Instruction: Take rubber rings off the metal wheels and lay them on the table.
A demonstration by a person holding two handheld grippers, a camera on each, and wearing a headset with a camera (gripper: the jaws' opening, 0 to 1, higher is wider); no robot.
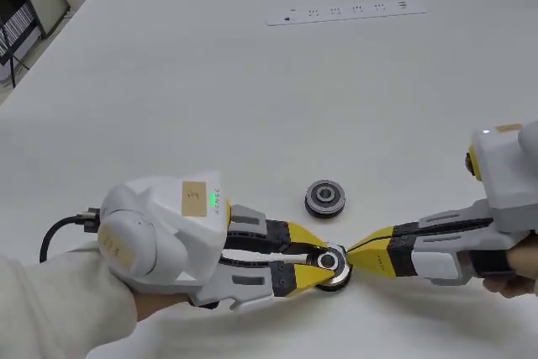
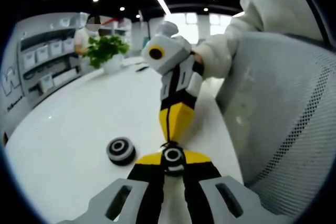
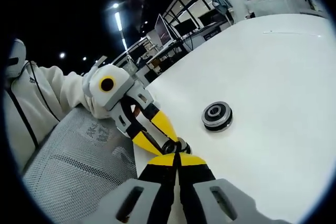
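Two metal wheels lie on the white table [image 1: 252,98], and you have one of them, the held wheel [image 1: 331,261], caught between both tongs close to the table's near edge. Your left gripper [image 1: 322,263] comes in from the left, its yellow jaws spread round this wheel and clamped on its sides. Your right gripper [image 1: 351,251] meets it from the opposite side, jaws drawn together into one point touching the wheel's rim; whether they have hold of anything there I cannot tell. The second wheel [image 1: 324,197] sits flat just beyond, apart from both tongs, with its dark rubber ring [image 1: 309,199] around it. One power strip [image 1: 346,13] lies far across the table. One black cable [image 1: 63,229] trails from the left gripper's back. A mesh chair back [image 2: 283,114] stands against the table edge beside the held wheel, and one potted plant [image 2: 105,51] stands at the far end
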